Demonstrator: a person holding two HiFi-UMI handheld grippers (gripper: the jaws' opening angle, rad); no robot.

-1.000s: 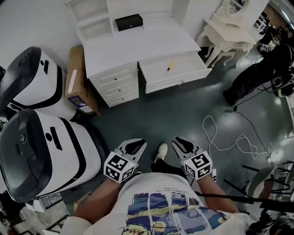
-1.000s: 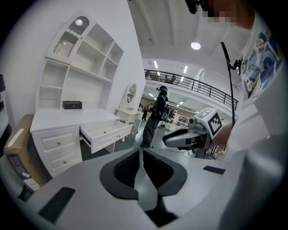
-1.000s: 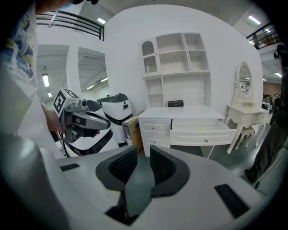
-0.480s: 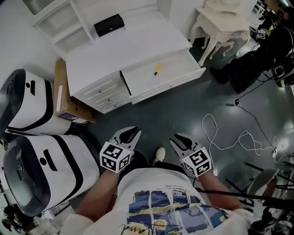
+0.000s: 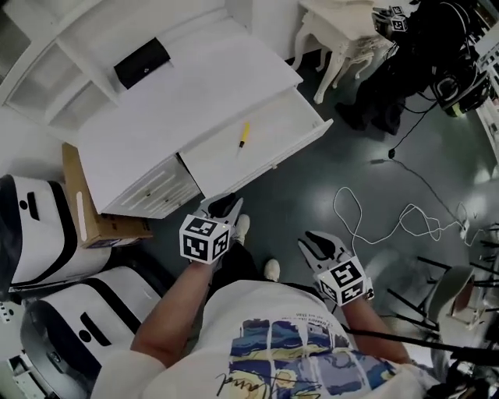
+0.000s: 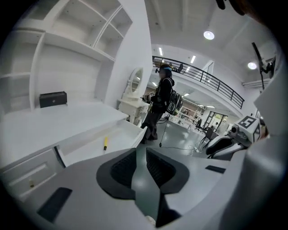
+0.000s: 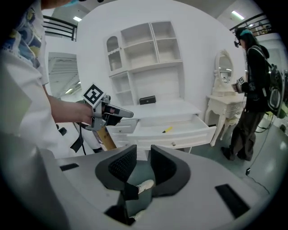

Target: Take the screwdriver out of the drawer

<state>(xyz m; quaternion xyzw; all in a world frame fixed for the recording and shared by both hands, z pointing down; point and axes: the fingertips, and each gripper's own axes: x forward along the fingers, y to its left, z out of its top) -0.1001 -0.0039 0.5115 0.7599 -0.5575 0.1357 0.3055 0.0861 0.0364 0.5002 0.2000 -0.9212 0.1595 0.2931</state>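
Observation:
The screwdriver [image 5: 243, 134], yellow-handled, lies alone in the open white drawer [image 5: 273, 152] of the desk; it also shows in the left gripper view [image 6: 105, 143] and the right gripper view [image 7: 167, 129]. My left gripper [image 5: 221, 209] hovers just short of the drawer's front corner, its jaws a narrow gap apart and opening, with nothing between them [image 6: 141, 152]. My right gripper [image 5: 316, 243] hangs farther back over the floor, jaws wide, closing slightly and empty [image 7: 143, 155].
A black box [image 5: 142, 62] sits on the desk top. Small closed drawers [image 5: 152, 191] stand left of the open one, a cardboard box [image 5: 82, 210] and white machines [image 5: 31, 234] beyond. A white cable [image 5: 374, 218] loops on the floor. A person [image 6: 162, 101] stands past the side table [image 5: 343, 23].
Both grippers have moved toward the desk, the left farther, up to the drawer's front. The left jaws have parted from shut. The desk now looks nearer and more tilted.

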